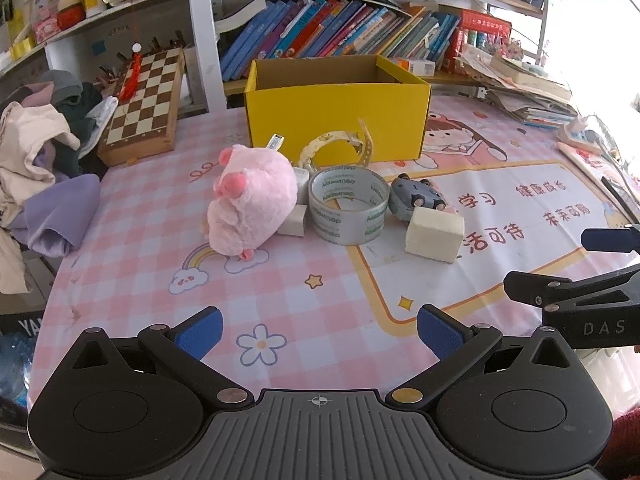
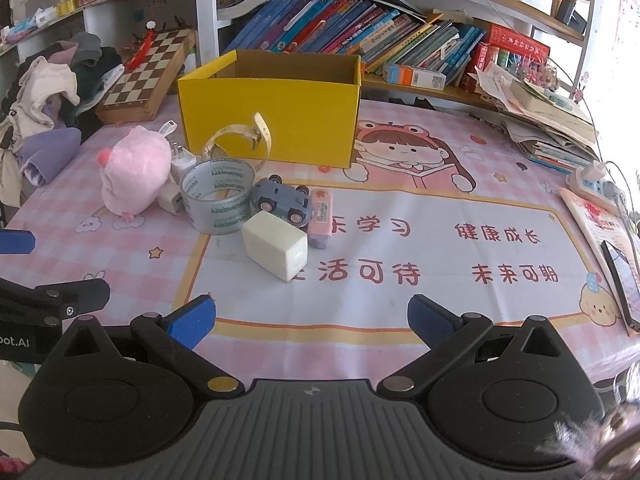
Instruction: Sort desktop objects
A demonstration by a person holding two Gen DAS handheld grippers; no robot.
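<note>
In the left wrist view, the left gripper (image 1: 319, 334) hovers low over the surface (image 1: 132, 280) with fingers spread wide and nothing between them. The pink plush (image 1: 252, 200) and tape roll (image 1: 349, 209) lie ahead, in front of the yellow box (image 1: 336, 120).

In the right wrist view, the right gripper (image 2: 312, 320) is also released and empty. The white block (image 2: 276, 245) lies straight ahead and slightly left of its fingers, long axis running diagonally, with the toy car (image 2: 282, 200) just behind. The right gripper seems nearer to this block.

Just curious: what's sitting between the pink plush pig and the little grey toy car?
A roll of clear tape stands between the plush pig and toy car, clearest in the right wrist view.
</note>
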